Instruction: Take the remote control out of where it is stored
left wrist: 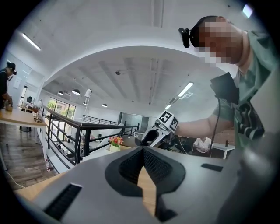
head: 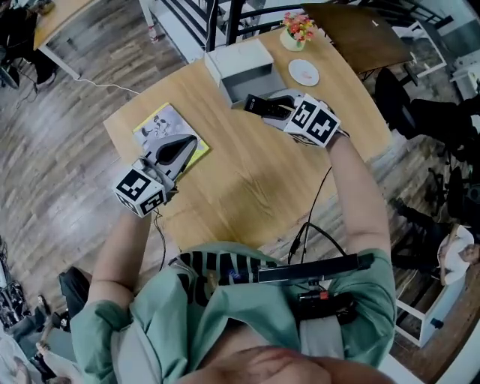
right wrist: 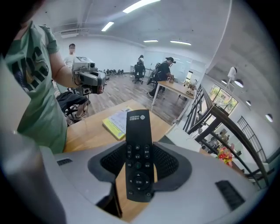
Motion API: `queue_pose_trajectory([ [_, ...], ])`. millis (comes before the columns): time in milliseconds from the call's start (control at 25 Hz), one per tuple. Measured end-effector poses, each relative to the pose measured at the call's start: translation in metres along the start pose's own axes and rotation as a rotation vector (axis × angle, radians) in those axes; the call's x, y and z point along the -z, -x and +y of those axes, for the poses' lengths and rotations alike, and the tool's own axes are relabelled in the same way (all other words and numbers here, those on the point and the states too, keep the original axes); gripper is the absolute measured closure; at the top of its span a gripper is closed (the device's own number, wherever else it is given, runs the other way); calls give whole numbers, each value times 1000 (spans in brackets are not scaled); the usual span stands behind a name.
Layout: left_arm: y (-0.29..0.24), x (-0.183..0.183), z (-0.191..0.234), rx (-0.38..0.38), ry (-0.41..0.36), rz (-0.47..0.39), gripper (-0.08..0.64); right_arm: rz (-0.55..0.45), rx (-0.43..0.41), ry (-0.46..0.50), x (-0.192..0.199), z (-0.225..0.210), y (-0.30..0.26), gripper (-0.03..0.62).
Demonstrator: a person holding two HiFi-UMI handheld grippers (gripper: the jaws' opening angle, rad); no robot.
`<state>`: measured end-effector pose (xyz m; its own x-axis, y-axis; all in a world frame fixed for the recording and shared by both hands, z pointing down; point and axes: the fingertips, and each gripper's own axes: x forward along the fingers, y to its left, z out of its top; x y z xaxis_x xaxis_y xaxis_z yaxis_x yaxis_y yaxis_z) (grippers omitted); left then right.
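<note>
I am in an open-plan office: beyond my wooden table (head: 247,180), people (right wrist: 165,70) work at a long desk (right wrist: 179,89) with office chairs (right wrist: 139,72); a black railing (right wrist: 214,118) runs beside the table, strip lights (right wrist: 139,5) above it.

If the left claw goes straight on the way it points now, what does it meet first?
Probably the right claw, which holds the remote control and shows just beyond the shut tips of the left claw. Depth is unclear, so it might pass just beside it.
</note>
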<state>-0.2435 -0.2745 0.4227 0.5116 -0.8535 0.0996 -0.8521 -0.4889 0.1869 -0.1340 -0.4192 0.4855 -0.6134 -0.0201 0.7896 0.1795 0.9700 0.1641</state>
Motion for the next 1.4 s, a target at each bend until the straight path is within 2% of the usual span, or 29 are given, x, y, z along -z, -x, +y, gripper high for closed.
queue_pose_trajectory([
  [280,56,-25,-47,9,-11,-45,555,-41,2,19,-37,87,45,400],
  [480,96,-25,-75,24,-19,-55,555,-62,-4,25,-57,153,57,400],
  [800,151,-19,-96,68,-7,-71,555,-66,0,16,-85,225,66,400],
  [1080,156,-17,-105,113,25,-81,555,-87,15,-31,-90,244,73,400],
  [1400,97,-27,-105,162,2,-48,555,-70,87,-85,-49,195,98,400],
])
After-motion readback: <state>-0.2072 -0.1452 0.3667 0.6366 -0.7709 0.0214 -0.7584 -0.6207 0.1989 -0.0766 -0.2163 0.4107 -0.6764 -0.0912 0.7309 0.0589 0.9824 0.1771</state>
